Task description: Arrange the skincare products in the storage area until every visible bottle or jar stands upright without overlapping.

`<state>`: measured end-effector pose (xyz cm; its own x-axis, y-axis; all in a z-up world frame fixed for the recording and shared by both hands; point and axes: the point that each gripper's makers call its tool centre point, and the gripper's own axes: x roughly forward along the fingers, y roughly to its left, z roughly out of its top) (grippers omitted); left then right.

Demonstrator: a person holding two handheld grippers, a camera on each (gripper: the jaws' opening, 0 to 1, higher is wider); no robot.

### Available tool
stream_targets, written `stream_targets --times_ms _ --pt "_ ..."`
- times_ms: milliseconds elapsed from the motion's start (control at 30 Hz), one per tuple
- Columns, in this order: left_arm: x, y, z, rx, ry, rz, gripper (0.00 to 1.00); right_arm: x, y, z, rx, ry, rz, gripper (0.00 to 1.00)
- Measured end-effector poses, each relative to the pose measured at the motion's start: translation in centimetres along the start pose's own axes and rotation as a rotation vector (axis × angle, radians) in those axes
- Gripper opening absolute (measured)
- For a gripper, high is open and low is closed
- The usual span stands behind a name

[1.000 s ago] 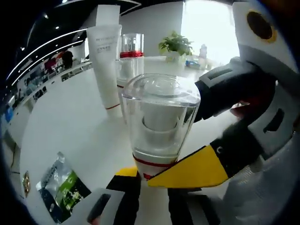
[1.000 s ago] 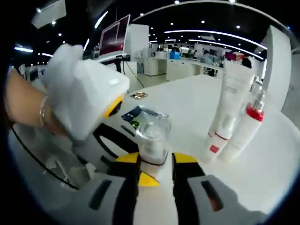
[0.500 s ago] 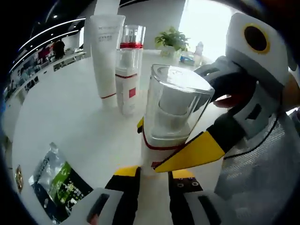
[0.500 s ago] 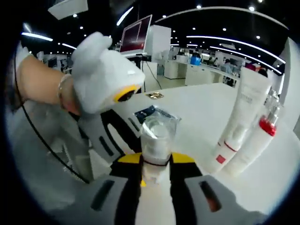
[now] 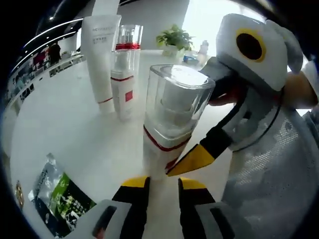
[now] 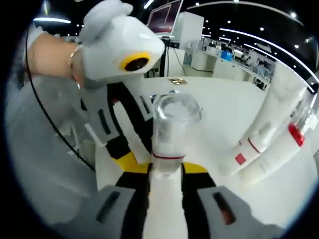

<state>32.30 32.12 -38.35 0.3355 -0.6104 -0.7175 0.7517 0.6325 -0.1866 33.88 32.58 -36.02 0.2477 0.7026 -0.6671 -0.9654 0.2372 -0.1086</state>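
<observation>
A white bottle [image 5: 172, 119] with a clear cap and a red band stands upright on the white table [image 5: 60, 124]. My right gripper [image 6: 167, 172] is shut on its lower body [image 6: 168, 149]. In the left gripper view, one yellow fingertip [image 5: 193, 158] of the right gripper lies against the bottle's foot. My left gripper [image 5: 163, 186] is open, its tips just short of the bottle. Seen from the right gripper view, the left gripper [image 6: 128, 160] is beside the bottle. A white tube [image 5: 99, 55] and a red-collared pump bottle [image 5: 122, 74] stand upright together behind.
A green and black sachet [image 5: 57, 199] lies flat on the table near the left jaw. The tube [image 6: 271, 119] and pump bottle [image 6: 286, 147] stand to the right of the held bottle. A potted plant [image 5: 172, 40] sits at the far edge. A person's hand [image 6: 50, 55] holds the left gripper.
The bottle's foot sat between the left jaws a second ago; now it stands a little beyond them. The right gripper has kept its hold, and the left gripper looms closer in its view.
</observation>
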Motion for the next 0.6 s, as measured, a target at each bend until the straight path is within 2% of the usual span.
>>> stream_targets --times_ms 267,333,467,600 --pt "0.3 -0.8 0.2 0.026 0.005 -0.021 0.24 -0.6 -1.6 -1.8 -0.002 0.048 -0.051 0.23" --pt "0.3 -0.7 0.2 0.015 0.003 -0.022 0.24 -0.9 -1.7 -1.6 0.05 0.028 -0.059 0.24" --pt "0.4 0.0 0.3 -0.004 -0.007 0.003 0.24 -0.5 -1.3 0.2 0.208 -0.079 -0.087 0.26" --pt "0.3 0.4 0.5 -0.023 -0.024 0.014 0.24 0.7 -1.0 0.4 0.178 -0.067 -0.1 0.26"
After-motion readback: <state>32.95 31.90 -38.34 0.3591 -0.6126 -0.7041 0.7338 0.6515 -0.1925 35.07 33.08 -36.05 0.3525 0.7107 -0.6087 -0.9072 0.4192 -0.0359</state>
